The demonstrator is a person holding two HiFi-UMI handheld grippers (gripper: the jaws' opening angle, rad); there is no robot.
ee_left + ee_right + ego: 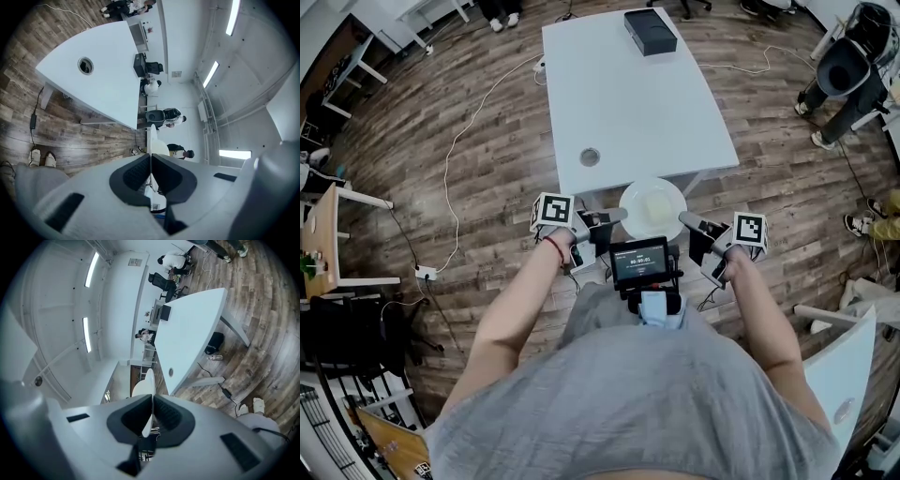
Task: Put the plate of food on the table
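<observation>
A white plate [652,208] with pale food on it hangs in the air just off the near edge of the white table [628,94]. My left gripper [619,216] is shut on the plate's left rim, and my right gripper [684,219] is shut on its right rim. In the left gripper view the plate [153,140] shows edge-on, running into the closed jaws of the left gripper [150,174]. The right gripper view shows the plate [148,386] edge-on too, pinched in the right gripper [151,416]. The table [187,341] lies ahead.
A black box [650,31] lies at the table's far end, and a round cable hole [590,157] sits near its front left. Cables [459,141] trail over the wood floor at left. People and chairs stand at the right [848,66]. A small screen [639,261] hangs at my chest.
</observation>
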